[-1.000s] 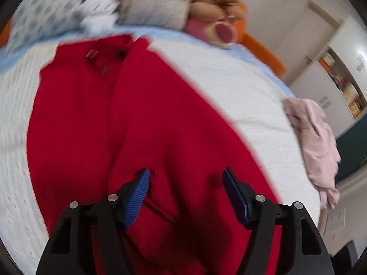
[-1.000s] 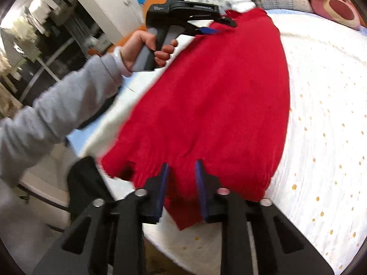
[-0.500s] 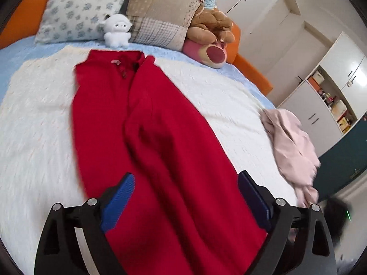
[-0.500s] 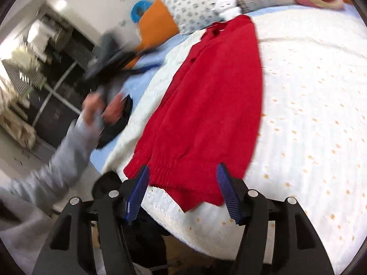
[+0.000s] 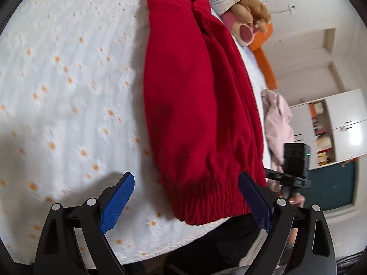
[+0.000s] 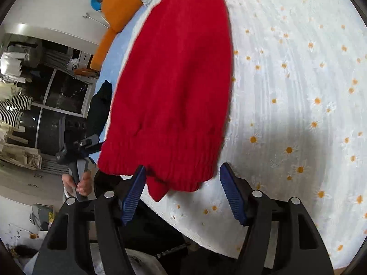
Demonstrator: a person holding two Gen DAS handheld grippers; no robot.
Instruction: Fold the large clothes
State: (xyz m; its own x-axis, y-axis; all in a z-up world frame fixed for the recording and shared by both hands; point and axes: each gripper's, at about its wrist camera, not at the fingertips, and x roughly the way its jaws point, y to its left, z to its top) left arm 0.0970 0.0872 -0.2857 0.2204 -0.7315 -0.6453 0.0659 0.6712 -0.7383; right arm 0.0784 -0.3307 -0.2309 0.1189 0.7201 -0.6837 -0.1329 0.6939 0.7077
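the soft, floppy red knitted sweater [image 5: 195, 105] needs grabbing by its ribbed bottom edge [image 6: 165, 160]. left gripper [image 5: 185, 202] is let go and wide; right gripper [image 6: 183, 192] is opening, pinching nothing.

The left wrist camera sits just behind the left gripper [image 5: 185, 200] and looks down and forward along the bed [image 5: 68, 80], close over its near edge, with the pillows far off at the top. The right wrist camera sits behind the right gripper [image 6: 183, 191] and looks the same way, also close to that near edge. Both see the ribbed bottom of the red sweater [image 5: 195, 114] [image 6: 174, 80] and the flowery white blanket [image 6: 298, 91], and each sees the other gripper at its side.
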